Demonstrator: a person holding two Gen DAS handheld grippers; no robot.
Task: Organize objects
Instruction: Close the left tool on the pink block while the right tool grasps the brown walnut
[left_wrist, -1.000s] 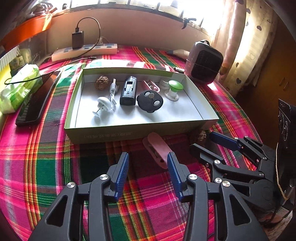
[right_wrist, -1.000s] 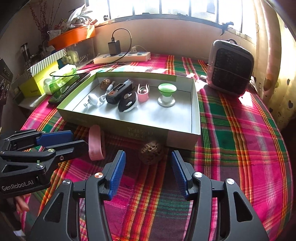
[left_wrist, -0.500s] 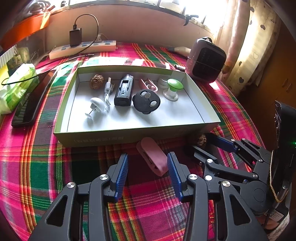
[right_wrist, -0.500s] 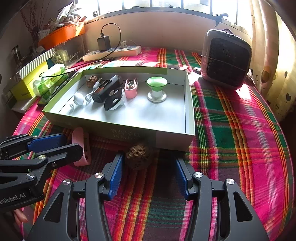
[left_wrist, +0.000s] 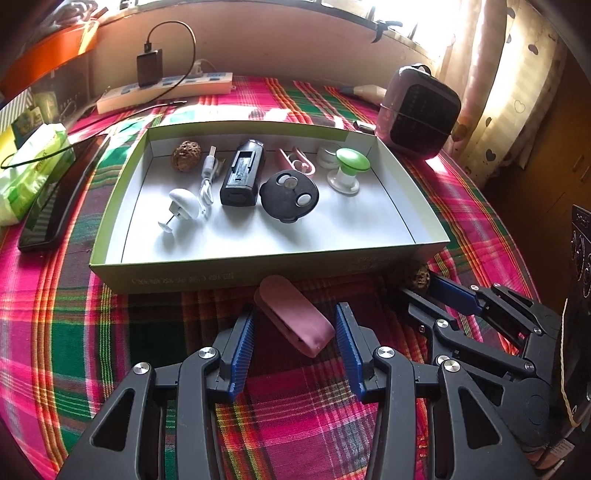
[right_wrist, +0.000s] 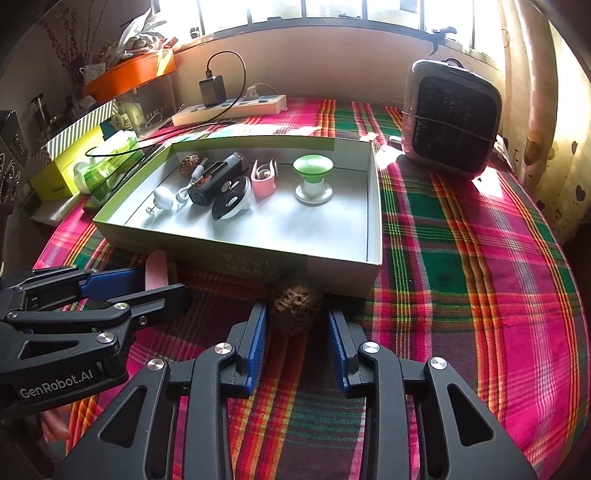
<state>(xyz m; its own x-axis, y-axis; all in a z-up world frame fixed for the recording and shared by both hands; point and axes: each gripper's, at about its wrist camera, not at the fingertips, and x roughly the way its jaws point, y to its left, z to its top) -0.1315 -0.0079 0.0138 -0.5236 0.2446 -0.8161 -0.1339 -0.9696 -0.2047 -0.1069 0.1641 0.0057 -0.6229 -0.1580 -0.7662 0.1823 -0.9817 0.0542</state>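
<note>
A shallow green-rimmed box (left_wrist: 207, 278) (right_wrist: 332, 269) on the plaid cloth holds a walnut, a white plug, a cable, a black device, a round black remote, a pink clip and a green-topped knob. My left gripper (left_wrist: 293, 319) is open, its jaws on either side of a pink clip (left_wrist: 295, 319) lying in front of the box, not touching it. My right gripper (right_wrist: 296, 317) is open around a brown walnut (right_wrist: 293, 308) against the box's front wall. The walnut also shows in the left wrist view (left_wrist: 419, 277).
A small heater (right_wrist: 452, 118) stands at the back right. A power strip (left_wrist: 166, 92) with a charger lies at the back. A phone (left_wrist: 51, 210) and a green tissue pack (left_wrist: 29, 173) lie left of the box. Boxes and an orange tray (right_wrist: 129, 74) stand far left.
Both grippers have moved forward: the pink clip now lies between the left jaws and the walnut between the right jaws. Both stay open.
</note>
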